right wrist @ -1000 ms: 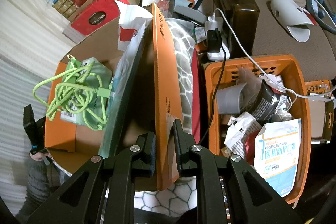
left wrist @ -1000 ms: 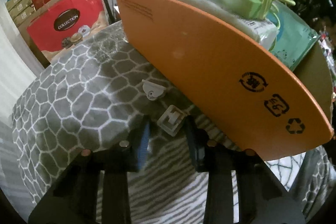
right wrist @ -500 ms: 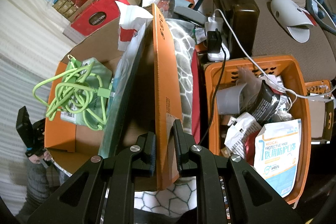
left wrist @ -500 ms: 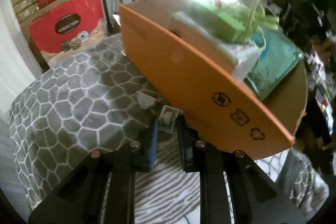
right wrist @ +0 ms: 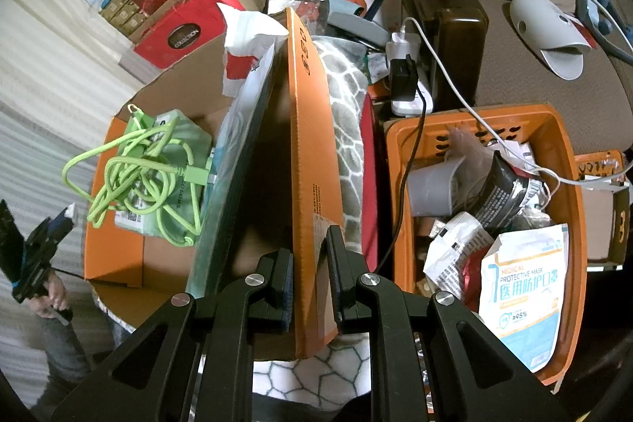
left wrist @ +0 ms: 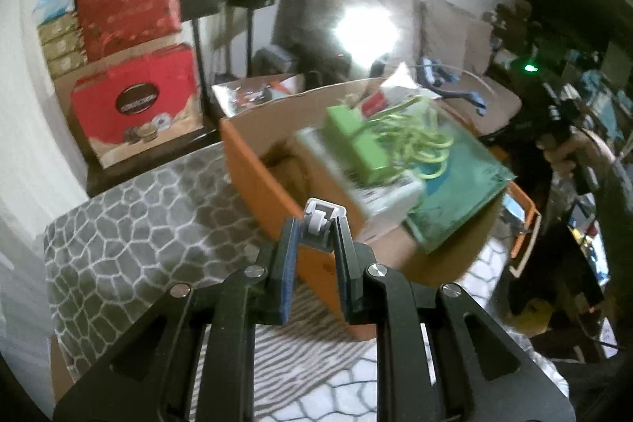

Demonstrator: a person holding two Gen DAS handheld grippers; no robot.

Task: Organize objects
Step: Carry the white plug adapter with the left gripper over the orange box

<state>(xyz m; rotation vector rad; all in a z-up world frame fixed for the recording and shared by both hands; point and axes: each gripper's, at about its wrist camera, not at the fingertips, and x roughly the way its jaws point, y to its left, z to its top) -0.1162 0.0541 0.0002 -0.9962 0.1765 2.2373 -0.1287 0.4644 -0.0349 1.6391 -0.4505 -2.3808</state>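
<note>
My left gripper (left wrist: 314, 230) is shut on a small white plastic clip (left wrist: 320, 220) and holds it in the air just before the near wall of the orange cardboard box (left wrist: 253, 161). Inside the box lie a green cable bundle (left wrist: 411, 137) on a light packet and a teal pouch (left wrist: 459, 176). From the right wrist view, my right gripper (right wrist: 310, 256) is shut on the box's orange side wall (right wrist: 312, 145). The same cable (right wrist: 134, 169) lies in the box's left half, and the left gripper (right wrist: 59, 220) shows at the far left edge with the clip at its tips.
A grey patterned blanket (left wrist: 130, 224) covers the surface under the box. An orange basket (right wrist: 569, 192) full of packets stands to the box's right. Red gift boxes (left wrist: 134, 97) are stacked by the wall. A power strip with cables (right wrist: 403, 82) and a brown sofa (right wrist: 514, 66) lie behind.
The left gripper closed on the white clip lying on the blanket and lifted it up to the level of the box rim. The right gripper kept still on the box wall.
</note>
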